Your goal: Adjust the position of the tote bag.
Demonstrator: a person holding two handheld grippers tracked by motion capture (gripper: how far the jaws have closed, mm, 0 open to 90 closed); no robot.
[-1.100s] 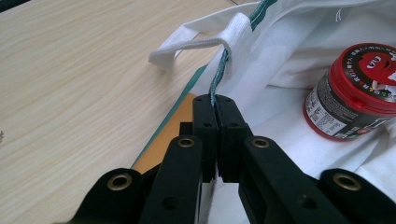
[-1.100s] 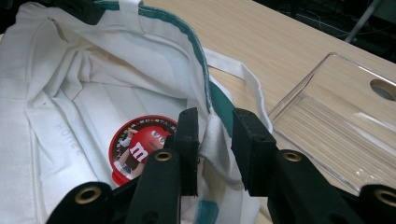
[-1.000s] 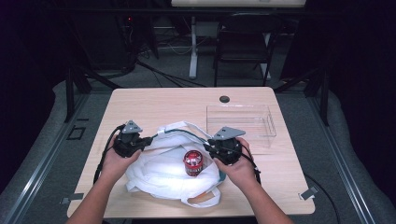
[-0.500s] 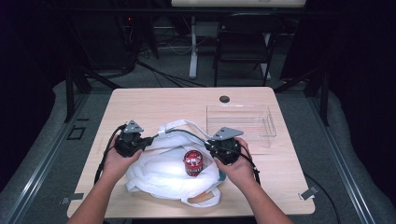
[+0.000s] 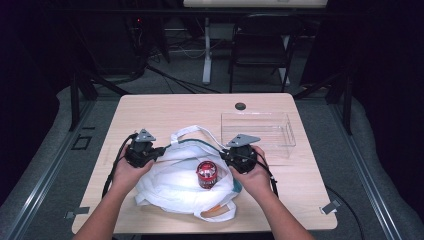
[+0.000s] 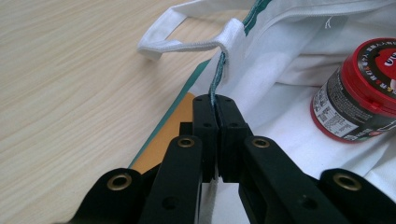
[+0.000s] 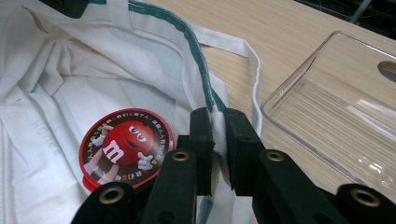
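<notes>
Both grippers, left and right, clamp the bag rim; the can lies between them, nearer the right jaws.

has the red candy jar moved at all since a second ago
No. The red candy jar sits on the white bag at the same spot relative to the clear tray and the table's near edge.

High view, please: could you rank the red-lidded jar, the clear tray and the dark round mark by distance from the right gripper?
From the right gripper:
1. Red-lidded jar, just left, on the white bag.
2. Clear tray, just beyond, right.
3. Dark round mark, far edge.
</notes>
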